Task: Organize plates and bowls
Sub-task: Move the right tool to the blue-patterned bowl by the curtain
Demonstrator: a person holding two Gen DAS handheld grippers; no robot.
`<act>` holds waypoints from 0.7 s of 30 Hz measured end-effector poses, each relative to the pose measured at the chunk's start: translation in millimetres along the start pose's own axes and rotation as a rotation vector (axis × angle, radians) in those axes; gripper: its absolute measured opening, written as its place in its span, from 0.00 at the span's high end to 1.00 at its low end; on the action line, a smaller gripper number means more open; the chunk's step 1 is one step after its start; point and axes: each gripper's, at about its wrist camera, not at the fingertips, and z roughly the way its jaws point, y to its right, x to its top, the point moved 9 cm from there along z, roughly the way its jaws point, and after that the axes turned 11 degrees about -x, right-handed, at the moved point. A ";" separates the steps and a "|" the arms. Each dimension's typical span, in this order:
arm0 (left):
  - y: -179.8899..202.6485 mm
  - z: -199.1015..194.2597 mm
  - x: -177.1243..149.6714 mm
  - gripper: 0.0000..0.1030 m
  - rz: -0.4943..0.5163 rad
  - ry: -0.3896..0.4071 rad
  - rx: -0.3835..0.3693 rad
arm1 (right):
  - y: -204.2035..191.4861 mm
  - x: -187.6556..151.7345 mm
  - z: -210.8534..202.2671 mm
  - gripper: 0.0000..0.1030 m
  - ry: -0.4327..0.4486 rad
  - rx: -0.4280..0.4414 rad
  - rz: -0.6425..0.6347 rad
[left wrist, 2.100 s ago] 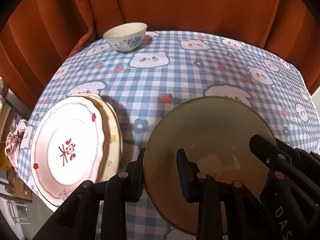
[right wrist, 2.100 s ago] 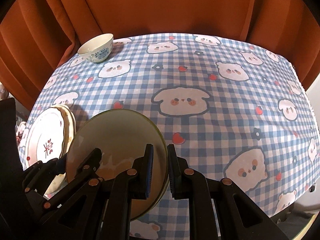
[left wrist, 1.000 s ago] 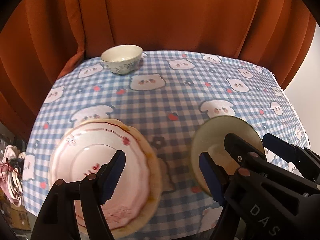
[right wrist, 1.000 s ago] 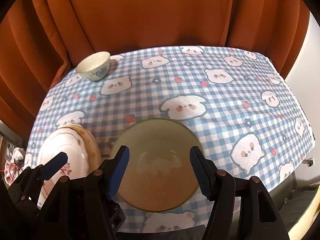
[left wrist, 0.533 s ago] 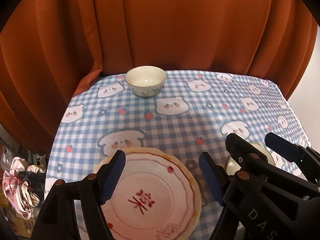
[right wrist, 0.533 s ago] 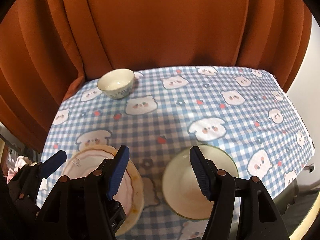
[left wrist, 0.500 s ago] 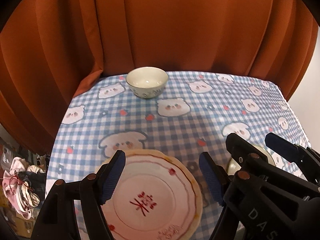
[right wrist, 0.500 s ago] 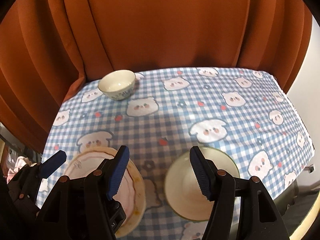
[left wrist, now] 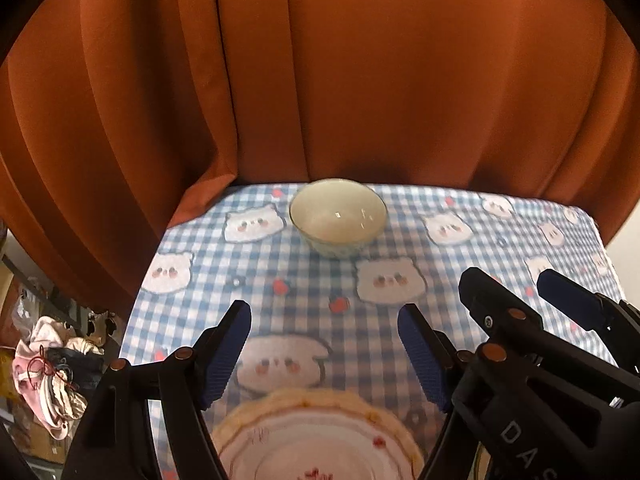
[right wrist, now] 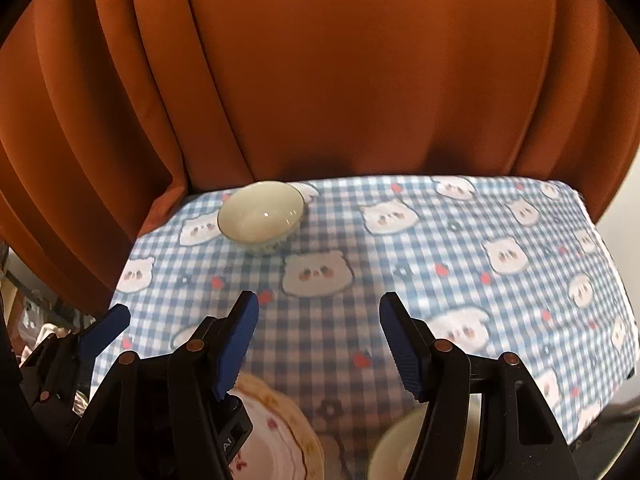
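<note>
A small white bowl [left wrist: 338,216] with a blue pattern stands at the far left of the checked tablecloth [left wrist: 304,292]; it also shows in the right wrist view [right wrist: 260,210]. A pink-rimmed plate [left wrist: 316,444] stacked on a yellow-edged plate lies at the near edge, below my open, empty left gripper [left wrist: 324,356]. In the right wrist view this stack [right wrist: 276,436] lies at the lower left and a cream plate [right wrist: 400,448] at the bottom edge. My right gripper [right wrist: 318,344] is open and empty above the cloth.
An orange curtain [left wrist: 360,80] hangs close behind the table. The cloth's right edge [right wrist: 608,280] drops off beside a pale wall. Clutter of bags and cloth [left wrist: 48,372] lies on the floor to the left.
Both grippers have let go of the cream plate, opened, and pulled back and up. The plates now sit lower in view and the white bowl appears nearer the centre.
</note>
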 end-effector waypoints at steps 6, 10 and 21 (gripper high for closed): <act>-6.8 32.9 30.3 0.25 -0.034 -0.003 0.018 | -2.6 38.5 35.5 0.35 0.003 0.026 -0.027; -8.8 58.0 45.3 0.25 -0.049 -0.006 0.050 | -3.6 58.8 63.0 0.35 -0.002 0.051 -0.042; -27.3 132.1 57.6 0.30 -0.166 -0.043 0.141 | -25.0 89.6 141.4 0.35 -0.047 0.084 -0.051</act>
